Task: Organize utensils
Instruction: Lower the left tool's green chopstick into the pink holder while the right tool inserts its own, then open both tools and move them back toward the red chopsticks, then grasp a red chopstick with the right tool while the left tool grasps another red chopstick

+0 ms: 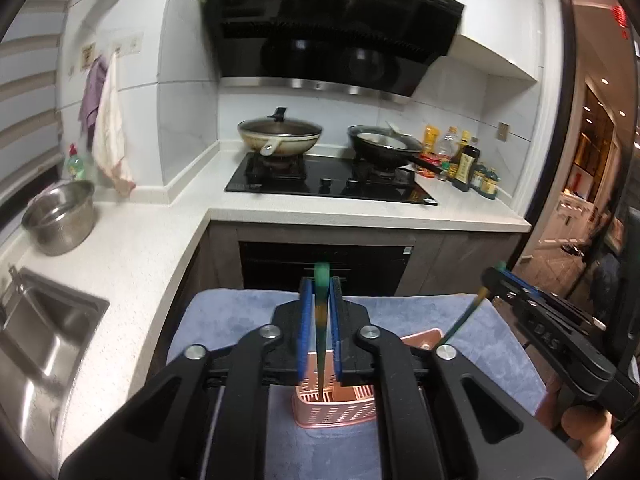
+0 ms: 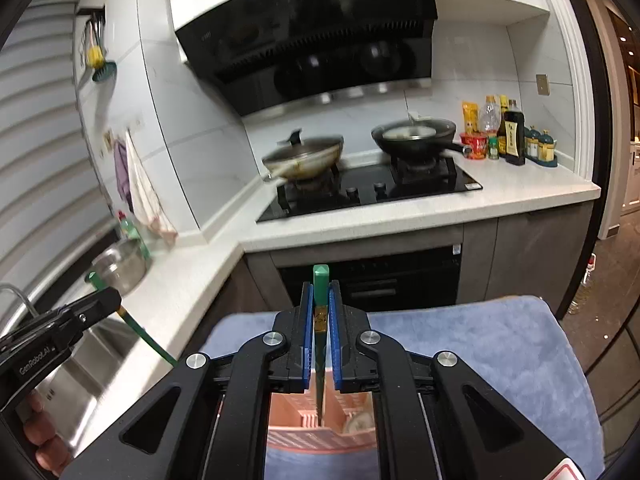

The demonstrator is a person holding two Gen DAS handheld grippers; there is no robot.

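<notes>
My left gripper (image 1: 320, 292) is shut on a green chopstick (image 1: 321, 336) that points down into a pink slotted utensil basket (image 1: 334, 410) standing on a blue towel (image 1: 232, 320). My right gripper (image 2: 320, 294) is shut on a second green chopstick (image 2: 320, 352), whose tip hangs inside the same pink basket (image 2: 320, 436). The right gripper with its chopstick (image 1: 460, 320) shows at the right of the left wrist view. The left gripper with its chopstick (image 2: 144, 336) shows at the left of the right wrist view.
A steel sink (image 1: 44, 332) and a steel pot (image 1: 60, 220) sit to the left on the white counter (image 1: 152, 248). Beyond are a black hob (image 1: 332, 180) with two pans, sauce bottles (image 1: 468, 164) and an oven front below.
</notes>
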